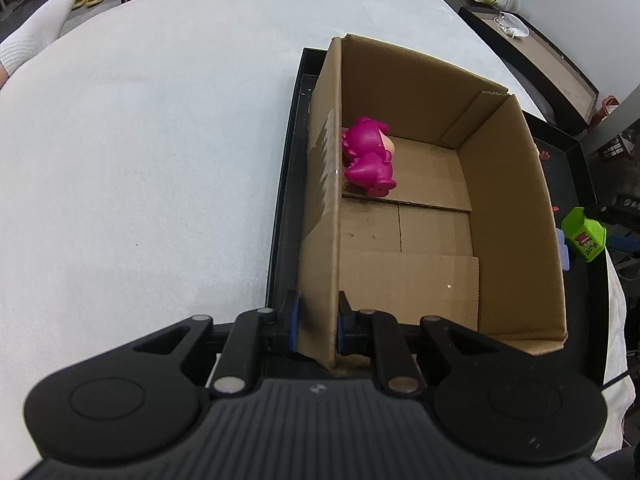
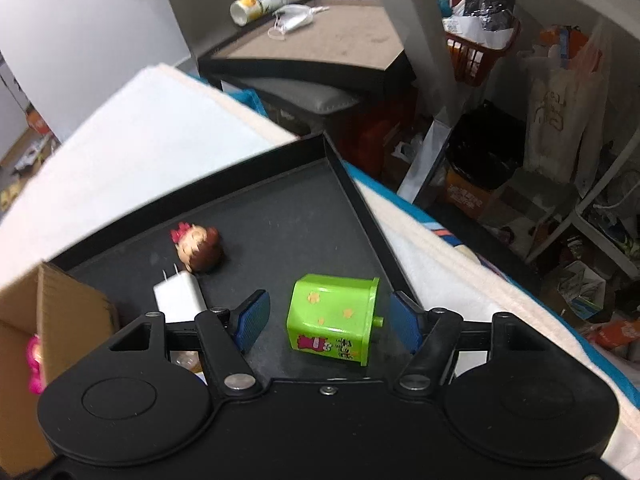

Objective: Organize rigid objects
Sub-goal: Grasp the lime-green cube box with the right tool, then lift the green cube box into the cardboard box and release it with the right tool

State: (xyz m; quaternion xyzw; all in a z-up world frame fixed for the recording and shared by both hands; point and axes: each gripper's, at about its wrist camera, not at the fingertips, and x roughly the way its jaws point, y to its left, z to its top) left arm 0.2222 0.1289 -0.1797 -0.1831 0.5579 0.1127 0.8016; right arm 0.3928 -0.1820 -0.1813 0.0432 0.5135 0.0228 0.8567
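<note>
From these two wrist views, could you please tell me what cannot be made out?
- Left wrist view: the brown cardboard box wall hides most of the black tray and cuts off the green plastic cup.
- Right wrist view: the box wall hides most of the magenta toy figure.
- The cup's label print is too small.

The left gripper [image 1: 318,322] is clamped on the brown cardboard box's [image 1: 516,200] near-left wall; the right gripper [image 2: 330,320] hangs spread wide above the black tray's [image 2: 352,184] right edge.

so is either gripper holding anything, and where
Left gripper is clamped on the box side wall. Right gripper is open around the green toy, holding nothing.
</note>
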